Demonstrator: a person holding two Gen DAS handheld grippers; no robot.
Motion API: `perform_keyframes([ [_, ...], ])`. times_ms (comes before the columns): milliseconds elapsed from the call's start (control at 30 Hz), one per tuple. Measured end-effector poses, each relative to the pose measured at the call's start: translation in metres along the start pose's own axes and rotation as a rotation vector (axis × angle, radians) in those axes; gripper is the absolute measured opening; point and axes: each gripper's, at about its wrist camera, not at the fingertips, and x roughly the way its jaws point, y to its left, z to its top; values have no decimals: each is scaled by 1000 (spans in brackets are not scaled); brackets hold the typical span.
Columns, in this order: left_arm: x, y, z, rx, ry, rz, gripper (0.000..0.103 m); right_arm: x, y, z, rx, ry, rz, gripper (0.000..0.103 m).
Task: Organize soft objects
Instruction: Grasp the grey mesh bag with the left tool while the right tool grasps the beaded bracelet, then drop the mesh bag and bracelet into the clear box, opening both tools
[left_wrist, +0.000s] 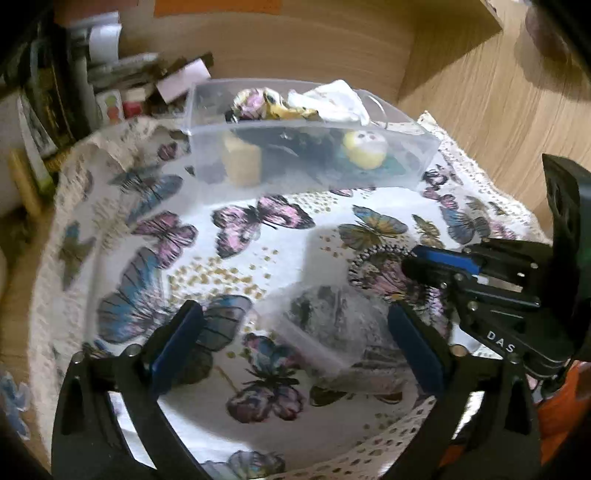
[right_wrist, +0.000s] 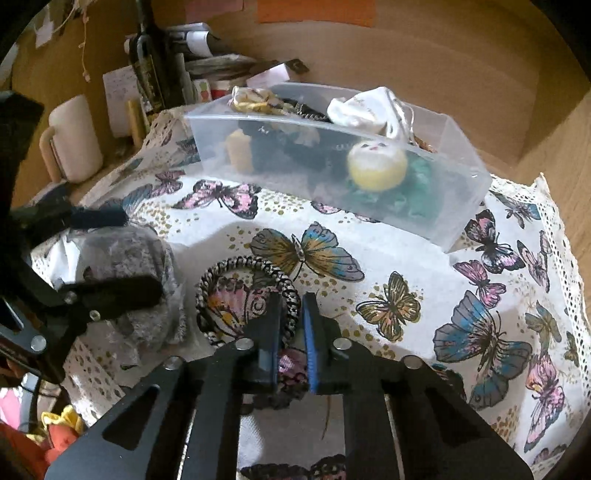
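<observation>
A clear plastic box (left_wrist: 306, 155) (right_wrist: 332, 173) stands at the back of the butterfly cloth and holds several soft things, among them a yellow ball toy (left_wrist: 365, 147) (right_wrist: 376, 166) and a white cloth (left_wrist: 332, 99) (right_wrist: 365, 107). A grey fluffy item in clear wrap (left_wrist: 332, 317) (right_wrist: 125, 273) lies between the fingers of my open left gripper (left_wrist: 295, 332) (right_wrist: 122, 254). A black-and-white spiral hair tie (right_wrist: 247, 299) (left_wrist: 373, 258) lies on the cloth. My right gripper (right_wrist: 291, 314) (left_wrist: 424, 264) is closed on its near edge.
Bottles, boxes and a white mug (right_wrist: 74, 140) crowd the back left. Wooden walls (left_wrist: 461, 92) enclose the back and right. The cloth's lace edge (right_wrist: 554, 229) hangs at the right. Orange and yellow fabric (right_wrist: 55, 432) lies at lower left.
</observation>
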Motion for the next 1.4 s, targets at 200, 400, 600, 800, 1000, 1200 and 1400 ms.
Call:
perform_keyframes([
  [200, 0, -9, 1, 34, 17, -71, 53, -10, -7, 1, 42, -38, -8, 7],
  [400, -7, -16, 5, 55, -16, -58, 40, -23, -16, 6, 62, -84, -32, 7],
  [600, -23, -15, 14, 74, -72, -28, 35, -21, -17, 11, 54, -67, -24, 10],
  [800, -38, -13, 18, 81, -120, -4, 35, -2, -13, 12, 52, -5, 14, 19],
  [1000, -47, -9, 27, 75, -168, 16, 35, 8, -8, 11, 31, 35, 12, 8],
  [1200, -57, -5, 42, 67, -220, 42, 35, -4, -9, 13, 36, -22, 12, 7],
  [1400, -71, -4, 64, 48, -291, 44, 35, -28, -18, 28, 60, -119, -21, 7],
])
